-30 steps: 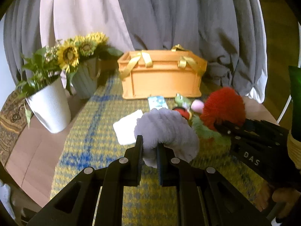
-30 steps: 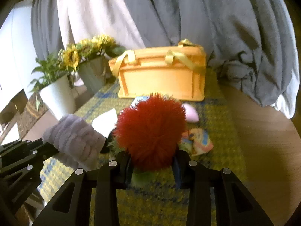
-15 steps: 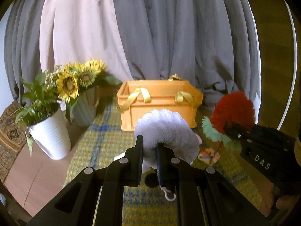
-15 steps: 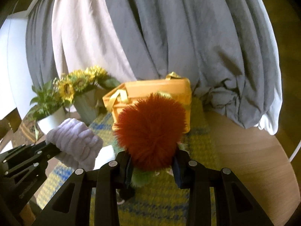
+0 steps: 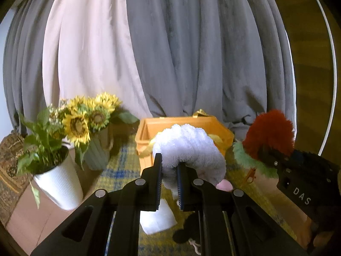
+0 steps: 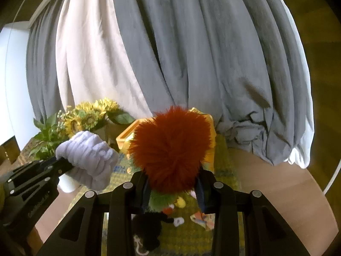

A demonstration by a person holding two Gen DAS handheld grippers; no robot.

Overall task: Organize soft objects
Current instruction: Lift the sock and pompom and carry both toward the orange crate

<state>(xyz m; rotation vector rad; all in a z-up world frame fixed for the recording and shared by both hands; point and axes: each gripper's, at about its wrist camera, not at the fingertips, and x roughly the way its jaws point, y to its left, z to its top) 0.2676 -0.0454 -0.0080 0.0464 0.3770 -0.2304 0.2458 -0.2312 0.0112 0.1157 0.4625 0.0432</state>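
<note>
Curtains (image 5: 149, 53) hang behind yellow-blue checked tablecloth (image 5: 121, 172).

Domestic living space, most likely a sitting or dining area. Evidence: full-length grey curtains (image 5: 191, 53) with a pale sheer panel (image 5: 85, 53) fill the background from 10 to 2 o'clock. A wooden table (image 6: 277, 192) carries a yellow and blue woven cloth (image 5: 115, 175). At 9 o'clock stand a white ribbed pot (image 5: 61, 189) with a leafy plant and, behind it, a grey vase of sunflowers (image 5: 85, 121). An orange storage crate (image 5: 221, 132) with yellow ribbon handles sits at 12 o'clock. Small soft toys (image 6: 177, 204) lie on the cloth. Household furnishings throughout.
</note>
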